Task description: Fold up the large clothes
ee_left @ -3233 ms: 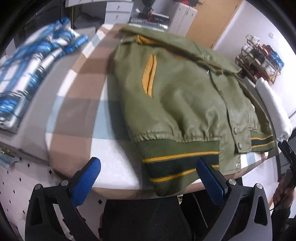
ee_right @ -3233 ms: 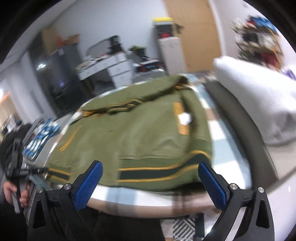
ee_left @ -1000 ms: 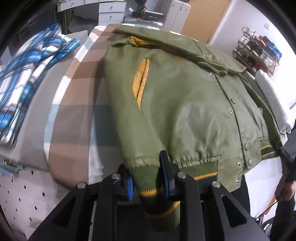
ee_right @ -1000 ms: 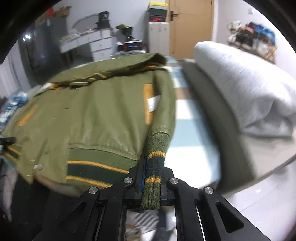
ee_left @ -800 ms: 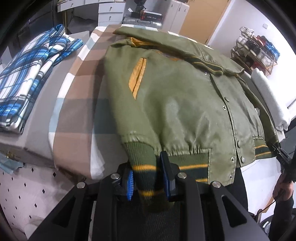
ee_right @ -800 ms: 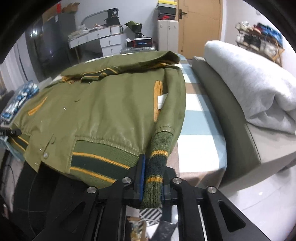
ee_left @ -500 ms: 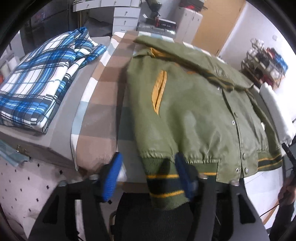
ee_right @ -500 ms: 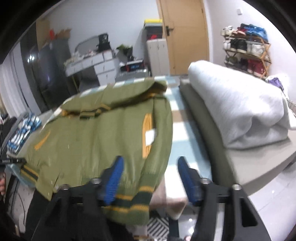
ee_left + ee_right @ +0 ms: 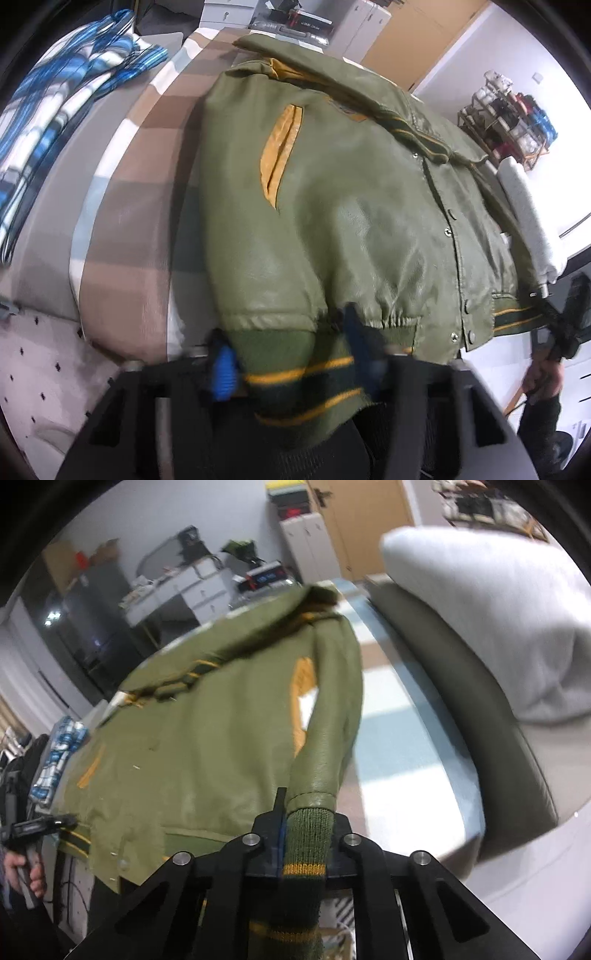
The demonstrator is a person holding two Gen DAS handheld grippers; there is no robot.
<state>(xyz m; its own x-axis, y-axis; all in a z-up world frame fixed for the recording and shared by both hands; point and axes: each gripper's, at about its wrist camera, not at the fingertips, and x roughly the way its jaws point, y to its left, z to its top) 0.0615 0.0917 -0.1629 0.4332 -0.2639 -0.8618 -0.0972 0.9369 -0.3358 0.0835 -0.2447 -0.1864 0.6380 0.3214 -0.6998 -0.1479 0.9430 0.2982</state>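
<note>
Fingers of the right gripper (image 9: 303,834) have just been closing, and now they squeeze the knit cuff (image 9: 306,845) of one sleeve of the green jacket (image 9: 207,746). The cuff is dark green with yellow stripes. It sticks out between the black jaws and hangs down past them. The sleeve goes up from the cuff along the jacket's side.

The left gripper (image 9: 291,358) has just been closing too. Its blue pads (image 9: 223,373) sit on both sides of the other cuff (image 9: 295,373), which is between them. This part is blurry, so I cannot tell if the pads press on it yet.

The jacket lies flat on a checked cloth (image 9: 129,206) of brown, white and pale blue squares. Its front faces up, with metal snaps (image 9: 447,232) down the middle and a yellow pocket slit (image 9: 280,155). The collar is at the far end and the striped hem hangs over the near edge.

A folded blue plaid cloth (image 9: 48,122) lies to one side of the jacket. A folded grey blanket (image 9: 491,620) lies on the other side. A wooden door (image 9: 365,520) and white drawers (image 9: 199,587) stand at the back
</note>
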